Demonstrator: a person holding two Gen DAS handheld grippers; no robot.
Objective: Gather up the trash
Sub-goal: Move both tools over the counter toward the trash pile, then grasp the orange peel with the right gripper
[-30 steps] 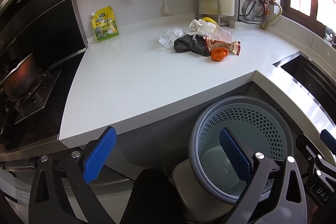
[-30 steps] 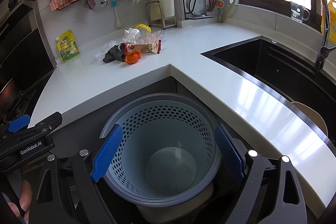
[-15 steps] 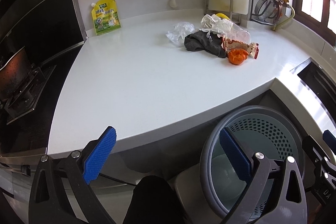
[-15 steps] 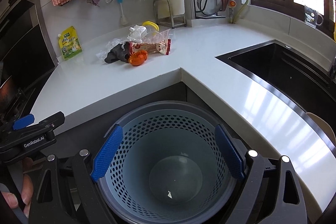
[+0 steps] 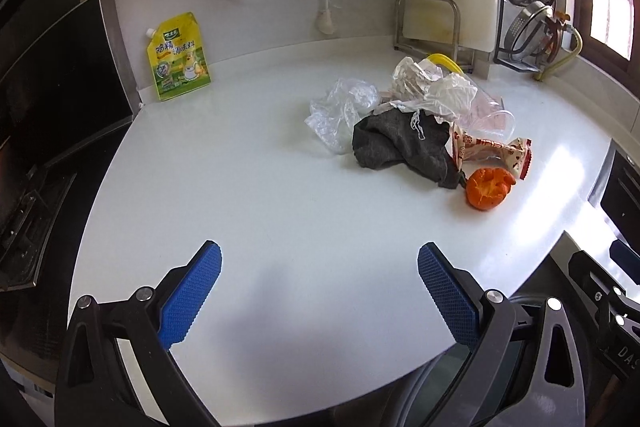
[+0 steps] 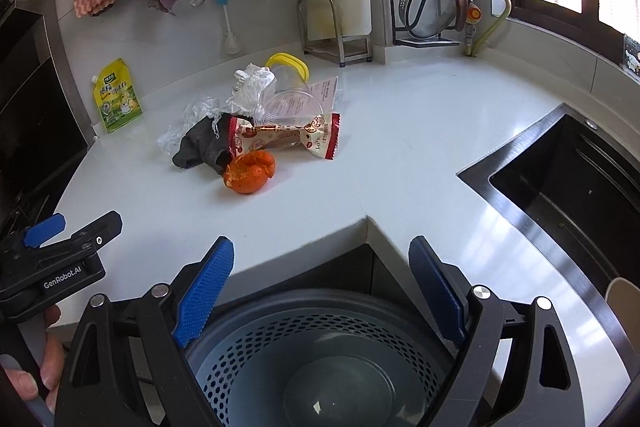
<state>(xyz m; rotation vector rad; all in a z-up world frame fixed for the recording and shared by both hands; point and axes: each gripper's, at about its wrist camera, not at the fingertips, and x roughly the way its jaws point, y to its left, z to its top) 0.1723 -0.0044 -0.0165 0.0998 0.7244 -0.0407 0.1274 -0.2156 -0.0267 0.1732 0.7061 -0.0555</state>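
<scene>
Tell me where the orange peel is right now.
The orange peel lies on the white counter, at the near edge of the trash pile, touching the dark rag and just in front of the snack wrapper.

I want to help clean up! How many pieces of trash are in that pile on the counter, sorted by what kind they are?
Clear plastic bags: 2
Dark grey cloth: 1
Red and white snack wrapper: 1
Orange peel: 1
Clear plastic cup: 1
Yellow ring: 1
Printed paper slip: 1
Total: 8
</scene>
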